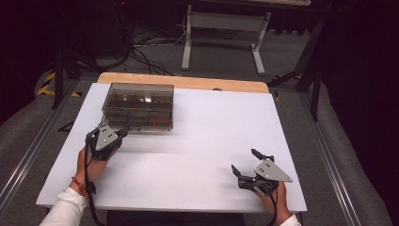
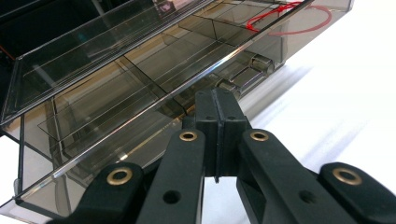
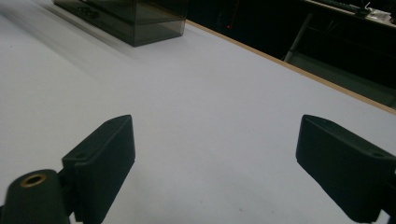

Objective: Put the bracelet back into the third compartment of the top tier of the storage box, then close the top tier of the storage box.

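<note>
Smoky clear box (image 1: 138,107) sits at the far left of the white desk (image 1: 202,141), lid down, dividers showing through the tinted plastic. Contents hard to read: a thin red loop (image 1: 161,122) shows in the near right compartment, the other cells look dark and reflective, can't tell what's in them. In the left gripper view the box (image 2: 140,79) is cut off at the top and left edges, and the red loop (image 2: 289,21) shows at the far end, partly behind the lid edge. Small latch parts on the front wall sit just past the jaw tips; whether the tips touch the wall is hidden by the jaws themselves.

Left gripper (image 1: 123,132) lies low at the box's near front edge, jaws pressed together with nothing between them, pointing at the box wall; left hand (image 1: 91,167) behind it, white sleeve cut by the bottom frame edge. The same gripper in its own view (image 2: 217,116) shows the pads flush.

Right gripper (image 1: 244,162) rests near the desk's near right corner, well apart from the box, jaws spread wide, nothing between them; the hand is mostly hidden under the grey plate. In its own view (image 3: 215,158) only bare desk lies between the jaws.
</note>
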The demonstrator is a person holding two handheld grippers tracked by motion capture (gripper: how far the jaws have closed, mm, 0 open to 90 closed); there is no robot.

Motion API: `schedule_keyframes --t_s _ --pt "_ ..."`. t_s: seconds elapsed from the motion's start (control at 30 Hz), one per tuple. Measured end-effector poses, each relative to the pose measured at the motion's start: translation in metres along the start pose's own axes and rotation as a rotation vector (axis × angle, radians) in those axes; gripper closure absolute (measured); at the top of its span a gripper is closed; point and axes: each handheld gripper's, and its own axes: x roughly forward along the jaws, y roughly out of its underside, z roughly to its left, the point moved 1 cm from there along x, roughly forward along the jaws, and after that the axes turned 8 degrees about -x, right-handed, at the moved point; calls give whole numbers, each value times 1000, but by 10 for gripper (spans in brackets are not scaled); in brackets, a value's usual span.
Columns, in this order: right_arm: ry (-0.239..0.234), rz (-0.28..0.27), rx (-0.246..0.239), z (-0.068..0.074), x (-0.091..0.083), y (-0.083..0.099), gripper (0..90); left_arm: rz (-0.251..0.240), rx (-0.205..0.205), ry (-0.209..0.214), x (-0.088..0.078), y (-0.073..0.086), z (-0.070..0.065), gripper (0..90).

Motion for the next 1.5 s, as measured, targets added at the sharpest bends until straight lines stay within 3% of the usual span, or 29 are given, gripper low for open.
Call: schedule_keyframes --t_s 0.77,1.1,1.5 --pt "8 -5 4 -2 -2 1 127 3 -11 -19 8 -1 7 895" --pt "3 2 -16 0 -4 1 127 13 -7 -31 15 -3 9 895" --pt "-4 -5 -12 2 -3 -1 127 15 -30 -33 22 -5 12 895"
